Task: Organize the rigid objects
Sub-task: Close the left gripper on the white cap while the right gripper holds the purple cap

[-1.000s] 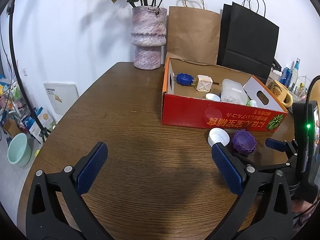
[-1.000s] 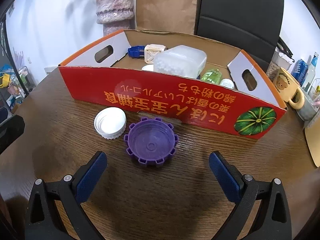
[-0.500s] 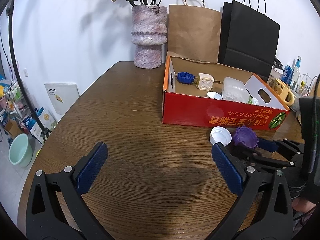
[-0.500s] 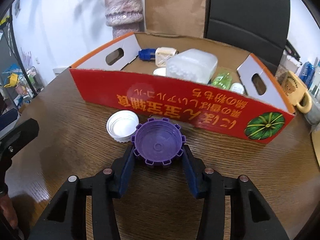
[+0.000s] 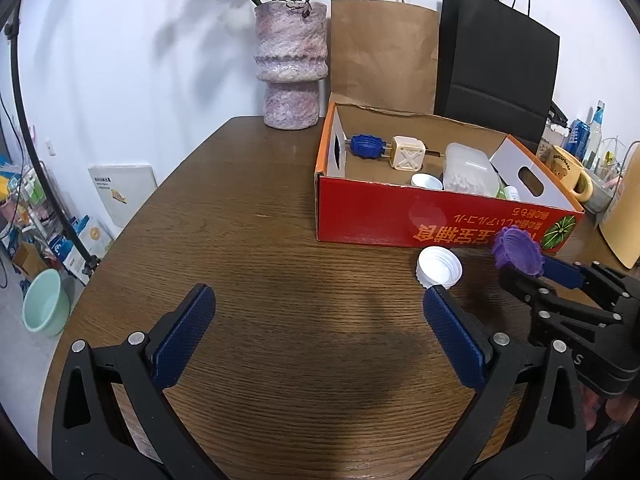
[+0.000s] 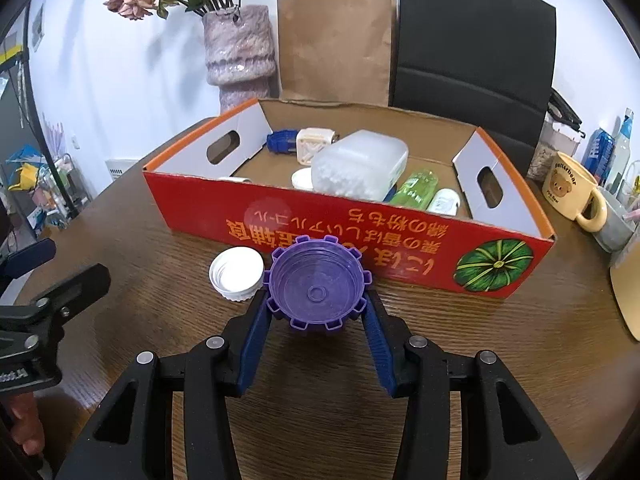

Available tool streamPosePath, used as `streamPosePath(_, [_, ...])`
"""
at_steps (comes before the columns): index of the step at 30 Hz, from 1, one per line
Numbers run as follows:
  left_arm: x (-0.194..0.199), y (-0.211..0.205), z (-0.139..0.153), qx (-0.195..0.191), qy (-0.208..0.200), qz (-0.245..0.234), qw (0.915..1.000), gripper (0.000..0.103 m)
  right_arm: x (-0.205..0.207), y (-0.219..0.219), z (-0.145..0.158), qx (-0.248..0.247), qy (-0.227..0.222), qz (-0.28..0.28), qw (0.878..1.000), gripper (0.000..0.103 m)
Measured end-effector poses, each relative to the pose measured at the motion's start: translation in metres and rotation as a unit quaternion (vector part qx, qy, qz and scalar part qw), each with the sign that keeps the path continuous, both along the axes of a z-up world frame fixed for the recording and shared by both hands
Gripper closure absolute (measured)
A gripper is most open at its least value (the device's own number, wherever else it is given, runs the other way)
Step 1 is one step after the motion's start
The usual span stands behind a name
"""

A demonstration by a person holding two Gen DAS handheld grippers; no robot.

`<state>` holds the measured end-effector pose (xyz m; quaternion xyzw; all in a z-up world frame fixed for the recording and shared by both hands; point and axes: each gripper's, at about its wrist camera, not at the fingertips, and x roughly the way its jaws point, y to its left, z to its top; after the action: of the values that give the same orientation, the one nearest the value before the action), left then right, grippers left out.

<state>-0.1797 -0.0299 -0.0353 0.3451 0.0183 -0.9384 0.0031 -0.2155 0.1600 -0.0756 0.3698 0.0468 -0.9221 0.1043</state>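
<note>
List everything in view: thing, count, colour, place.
purple cap: 1, purple, held before the box
white cap: 1, white, on table beside purple cap
box: 1, red cardboard, on table, holding small items
table: 1, brown wood
vase: 1, pink, behind box
paper bags: 2, brown and black, against wall
mug: 1, yellow, right of box
left gripper: 1, black with blue pads, open
right gripper: 1, black with blue pads, shut on purple cap

We note a purple notched cap (image 6: 318,290) and a white cap (image 6: 236,274) on the dark brown wood-grain surface (image 5: 280,280). The box (image 6: 348,240) is red outside with orange lettering and a green pumpkin print. The gripper (image 6: 318,308) pads are blue on black arms. The vase (image 5: 291,64) is mottled pink-grey.
</note>
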Motion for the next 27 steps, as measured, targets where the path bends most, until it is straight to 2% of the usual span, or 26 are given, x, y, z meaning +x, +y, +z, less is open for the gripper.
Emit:
streamPosePath(8, [-0.01, 0.014, -0.003, -0.001, -0.018, 0.008, 0.9998, 0.0, 0.004, 0.019, 0.007, -0.002, 0.017, -0.004, 1.0, 0.052])
streamPosePath(19, [-0.03, 0.058, -0.009, -0.011, -0.026, -0.005, 0.9996, 0.0, 0.005, 0.057, 0.017, -0.004, 0.038, -0.018, 0.999, 0.052])
streamPosePath(27, [-0.053, 0.081, -0.019, -0.018, -0.051, 0.0, 0.9985, 0.0, 0.005, 0.082, 0.02, -0.002, 0.05, -0.031, 0.998, 0.052])
